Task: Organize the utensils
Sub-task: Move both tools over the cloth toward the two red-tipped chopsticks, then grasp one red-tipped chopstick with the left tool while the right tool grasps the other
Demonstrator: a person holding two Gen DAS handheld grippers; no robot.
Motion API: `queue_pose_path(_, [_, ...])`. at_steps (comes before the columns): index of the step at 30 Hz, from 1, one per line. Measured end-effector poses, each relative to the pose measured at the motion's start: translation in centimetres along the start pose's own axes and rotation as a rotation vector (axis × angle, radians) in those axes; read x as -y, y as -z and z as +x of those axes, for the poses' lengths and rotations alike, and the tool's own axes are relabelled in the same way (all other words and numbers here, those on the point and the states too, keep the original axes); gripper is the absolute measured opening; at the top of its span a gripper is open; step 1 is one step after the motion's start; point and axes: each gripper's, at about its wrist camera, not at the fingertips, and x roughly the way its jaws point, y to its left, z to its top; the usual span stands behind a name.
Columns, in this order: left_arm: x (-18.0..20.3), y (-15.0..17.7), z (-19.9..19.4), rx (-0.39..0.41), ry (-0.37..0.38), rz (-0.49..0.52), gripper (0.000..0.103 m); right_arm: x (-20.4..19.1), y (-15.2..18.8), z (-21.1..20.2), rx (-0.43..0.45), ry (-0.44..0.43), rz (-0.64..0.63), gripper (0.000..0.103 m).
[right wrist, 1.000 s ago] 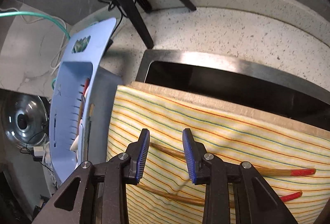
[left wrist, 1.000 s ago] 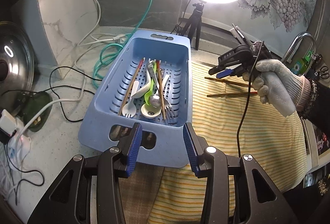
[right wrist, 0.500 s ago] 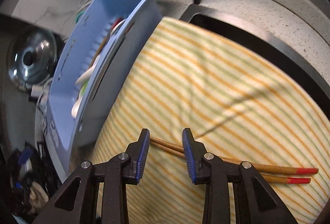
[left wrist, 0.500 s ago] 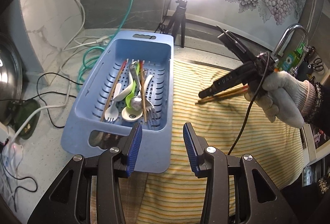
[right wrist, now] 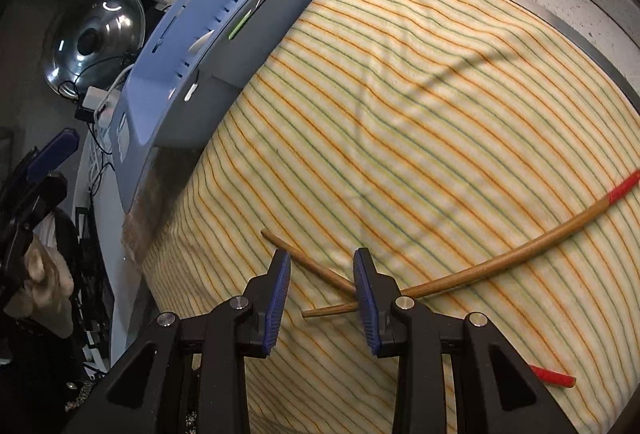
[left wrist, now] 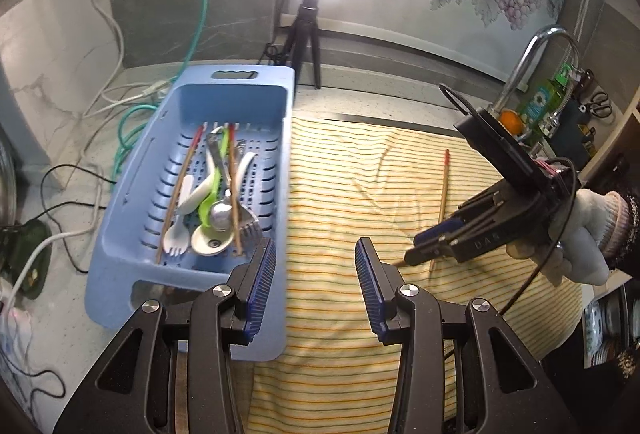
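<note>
A blue slotted basket [left wrist: 260, 106] holds chopsticks, white spoons, a green spoon, a white fork and a metal spoon [left wrist: 220, 212]. It stands left of a yellow striped cloth [left wrist: 360, 186]. My left gripper [left wrist: 316, 274] is open and empty above the basket's near right corner. My right gripper [right wrist: 322, 286] is open, low over the cloth, its jaws on either side of the thin tips of two red-ended chopsticks [right wrist: 500, 262] that cross there. The right gripper [left wrist: 424, 246] also shows in the left wrist view, over one chopstick [left wrist: 442, 190].
A ring light on a tripod [left wrist: 308, 18] stands behind the basket. Cables [left wrist: 132, 102] trail at the left. A faucet [left wrist: 532, 54] and bottles sit at the far right. A steel pot lid [right wrist: 94, 34] lies beyond the basket. The basket's side [right wrist: 224, 30] borders the cloth.
My right gripper has swung down and nearer along the cloth to the chopsticks' thin tips, and the chopsticks now lie crossed. My left gripper has shifted right, past the basket's corner.
</note>
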Motion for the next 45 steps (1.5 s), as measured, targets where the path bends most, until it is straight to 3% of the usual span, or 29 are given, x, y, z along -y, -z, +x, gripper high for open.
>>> queue_pose_path(4, [1.2, -0.5, 1.2, -0.023, 0.041, 0.03, 0.04, 0.9, 2.1, -1.4, 0.037, -0.017, 0.041, 0.03])
queue_pose_path(8, [2.3, -1.3, 2.9, -0.057, 0.093, 0.071, 0.04, 2.4, 4.5, -5.3, 0.206, -0.092, 0.188, 0.03])
queue_pose_path(12, [4.4, -2.5, 5.2, -0.098, 0.159, 0.138, 0.04, 3.5, 7.9, -7.6, 0.327, -0.045, 0.367, 0.03])
queue_pose_path(17, [7.4, -4.6, 8.4, -0.152, 0.264, 0.254, 0.04, 5.4, 12.7, -7.6, 0.397, -0.003, 0.627, 0.03])
queue_pose_path(24, [12.8, -6.9, 14.8, -0.302, 0.37, 0.365, 0.04, 7.8, 14.5, -6.2, 0.473, -0.047, 0.88, 0.03])
queue_pose_path(29, [15.6, -7.4, 18.2, -0.366, 0.372, 0.445, 0.038, 7.9, 13.8, -5.7, 0.513, -0.025, 0.972, 0.03])
queue_pose_path(33, [16.3, -7.2, 19.8, -0.404, 0.344, 0.49, 0.022, 8.1, 13.3, -5.1, 0.519, -0.01, 1.02, 0.03])
queue_pose_path(37, [16.1, -6.7, 20.1, -0.399, 0.319, 0.547, 0.011, 8.0, 12.4, -5.0, 0.517, 0.035, 1.011, 0.029])
queue_pose_path(41, [14.8, -6.5, 19.9, -0.397, 0.321, 0.549, 0.007, 8.2, 11.2, -5.0, 0.489, 0.094, 0.971, 0.021])
queue_pose_path(45, [13.1, -6.1, 19.2, -0.398, 0.312, 0.538, 0.006, 8.8, 10.2, -5.4, 0.461, 0.129, 0.924, 0.019])
